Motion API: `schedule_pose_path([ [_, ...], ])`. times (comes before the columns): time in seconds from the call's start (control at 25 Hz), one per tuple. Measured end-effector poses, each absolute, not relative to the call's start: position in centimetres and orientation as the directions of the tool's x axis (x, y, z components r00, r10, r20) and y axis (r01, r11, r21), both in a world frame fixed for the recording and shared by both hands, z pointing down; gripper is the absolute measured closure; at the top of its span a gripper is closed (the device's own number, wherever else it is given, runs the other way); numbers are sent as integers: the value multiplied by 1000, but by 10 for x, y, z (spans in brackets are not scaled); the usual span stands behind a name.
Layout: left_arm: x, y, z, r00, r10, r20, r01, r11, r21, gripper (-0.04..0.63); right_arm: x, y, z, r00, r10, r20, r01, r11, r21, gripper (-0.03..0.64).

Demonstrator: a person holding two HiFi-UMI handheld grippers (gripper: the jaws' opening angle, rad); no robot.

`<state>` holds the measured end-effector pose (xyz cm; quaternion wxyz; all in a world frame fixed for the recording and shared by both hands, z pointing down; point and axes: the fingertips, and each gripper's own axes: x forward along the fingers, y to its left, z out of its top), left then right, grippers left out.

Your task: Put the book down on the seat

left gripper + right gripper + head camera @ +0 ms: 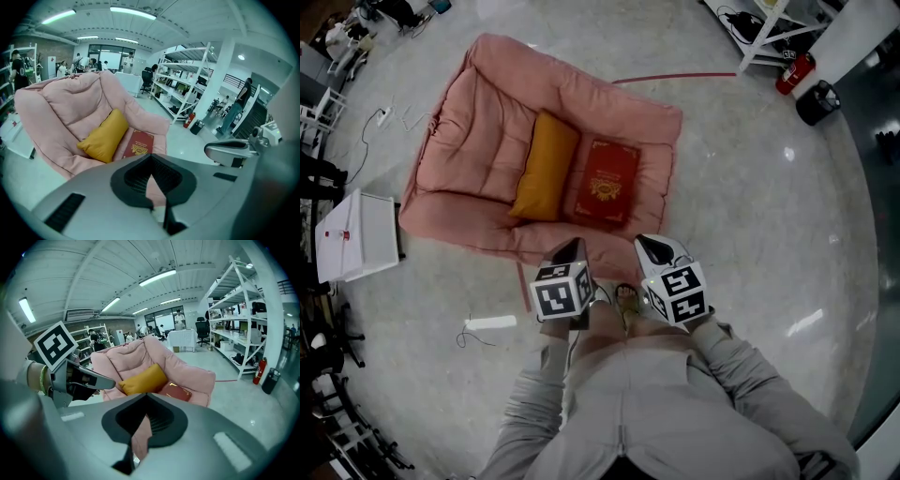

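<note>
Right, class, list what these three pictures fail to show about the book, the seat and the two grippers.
- Book: the gold cover print is too small to read in every view.
- Book's near end: in the left gripper view, hidden behind the left gripper body.
- Seat under the yellow cushion: covered in all views.
- Seat's front edge: in the head view, partly behind both grippers, including the right gripper.

Red gold-crested book, pink seat, mustard cushion

Glossy grey floor, white shelving, strip lights
</note>
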<state>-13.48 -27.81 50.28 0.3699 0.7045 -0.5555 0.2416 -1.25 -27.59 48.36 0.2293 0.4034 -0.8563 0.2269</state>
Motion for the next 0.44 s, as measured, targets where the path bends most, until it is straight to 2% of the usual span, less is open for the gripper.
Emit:
schedule_pose_path([
  [0.44, -131, -271, 501, 264, -604, 752, -961, -101, 257, 589, -14, -276, 478, -581, -585, 566, -784, 588, -198, 618],
])
